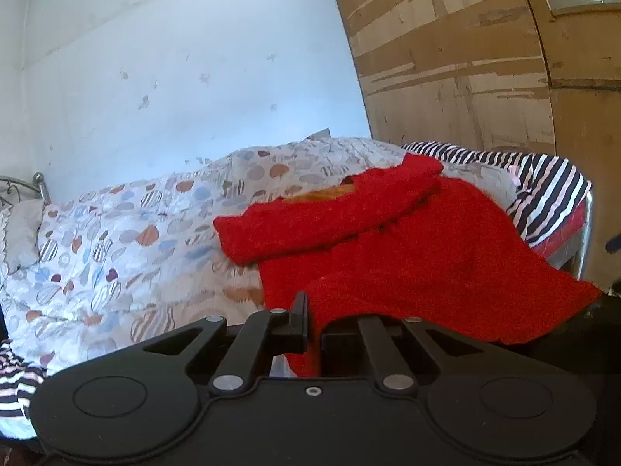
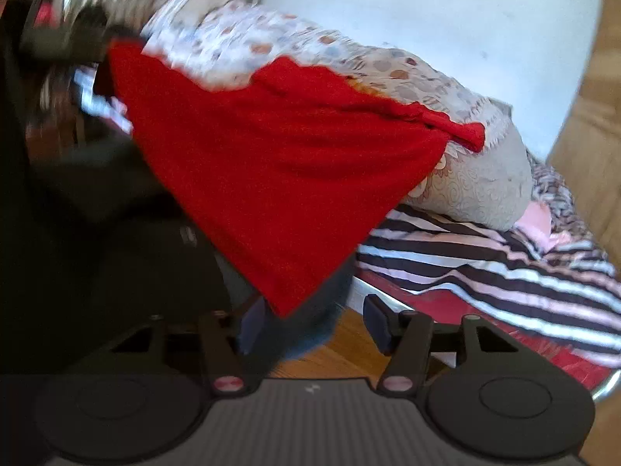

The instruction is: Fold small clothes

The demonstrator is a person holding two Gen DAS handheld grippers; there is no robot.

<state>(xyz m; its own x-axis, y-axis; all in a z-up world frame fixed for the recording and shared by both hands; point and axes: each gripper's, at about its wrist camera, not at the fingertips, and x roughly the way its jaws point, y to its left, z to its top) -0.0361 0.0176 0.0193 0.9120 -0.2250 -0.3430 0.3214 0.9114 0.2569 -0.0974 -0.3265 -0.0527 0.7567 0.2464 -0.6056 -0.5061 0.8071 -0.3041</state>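
Both grippers are built in matte black plastic. On the left gripper (image 1: 313, 328), two round discs, silver pivot pins and one small hex screw are seen. On the right gripper (image 2: 314, 324), a grey ribbed panel and pinkish pivot pins are seen.

My left gripper (image 1: 314, 326): jaws closed on near edge of garment (image 1: 407, 240). Garment runs fwd from there onto quilt (image 1: 128, 229), which covers bed; sleeve folded across its far part, pointing left. Pillow (image 1: 23, 233) at far left by bed rail (image 1: 37, 184). Striped sheet (image 1: 551, 194) behind & right of garment. Wall (image 1: 174, 58) behind bed, wooden panel (image 1: 465, 58) to right. Right gripper (image 2: 310, 326): jaws apart, garment corner hanging just above the gap, floor (image 2: 341, 345) below.
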